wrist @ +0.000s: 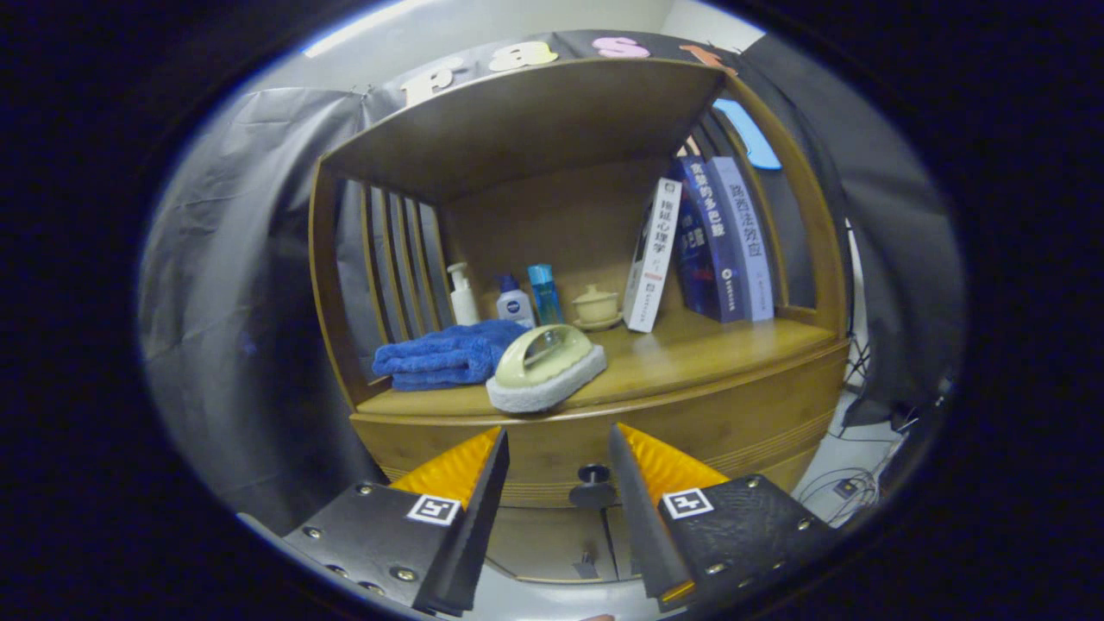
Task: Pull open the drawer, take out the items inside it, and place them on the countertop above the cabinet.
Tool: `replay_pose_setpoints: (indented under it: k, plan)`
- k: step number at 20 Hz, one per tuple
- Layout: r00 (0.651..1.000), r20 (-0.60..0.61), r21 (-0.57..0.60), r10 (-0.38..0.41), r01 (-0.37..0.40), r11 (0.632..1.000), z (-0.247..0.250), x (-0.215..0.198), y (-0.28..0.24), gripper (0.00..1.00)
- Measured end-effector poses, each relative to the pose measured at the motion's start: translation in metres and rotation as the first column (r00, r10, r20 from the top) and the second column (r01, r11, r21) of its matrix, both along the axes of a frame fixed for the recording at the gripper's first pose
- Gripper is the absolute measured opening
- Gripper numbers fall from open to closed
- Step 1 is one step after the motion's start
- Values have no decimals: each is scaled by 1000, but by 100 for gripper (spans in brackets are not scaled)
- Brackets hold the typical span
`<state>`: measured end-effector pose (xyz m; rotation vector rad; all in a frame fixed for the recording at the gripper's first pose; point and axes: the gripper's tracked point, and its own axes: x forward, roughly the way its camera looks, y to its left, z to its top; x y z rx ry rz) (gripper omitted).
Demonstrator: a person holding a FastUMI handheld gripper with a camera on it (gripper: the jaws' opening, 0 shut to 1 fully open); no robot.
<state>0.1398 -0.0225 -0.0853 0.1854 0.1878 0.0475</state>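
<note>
One scrubbing brush [545, 366] and a folded blue towel [446, 354] already lie on the worktop [690, 358], while the gripper [556, 448] hangs open and empty before the drawer knob [593, 473], the drawer [604, 440] appearing closed, its contents unseen.

countertop [690, 358]: on cabinet, above drawer knob [593, 473]
brush [545, 367]: countertop front edge, right of towel [444, 355]
bottles [517, 300]: behind towel, cup [596, 305] to their right
books [711, 246]: rear right, leaning
gripper [557, 448]: fingers apart, knob between them
</note>
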Motion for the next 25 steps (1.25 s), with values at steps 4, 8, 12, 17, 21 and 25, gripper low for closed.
replay_pose_setpoints:
  k: [4,8,12,17,21,25]
  plan:
    - [999,-18,-55,-50,49,997,40,-23,-24,70]
    - [997,-31,-121,-74,69,990,82,-38,-46,70]
    - [994,-27,-160,-103,97,982,116,-49,-70,70]
    - [986,-37,-167,-164,156,974,129,-68,-99,70]
    - [981,-46,-159,-188,179,971,125,-74,-116,70]
    - [976,-82,-135,-202,190,972,110,-77,-129,71]
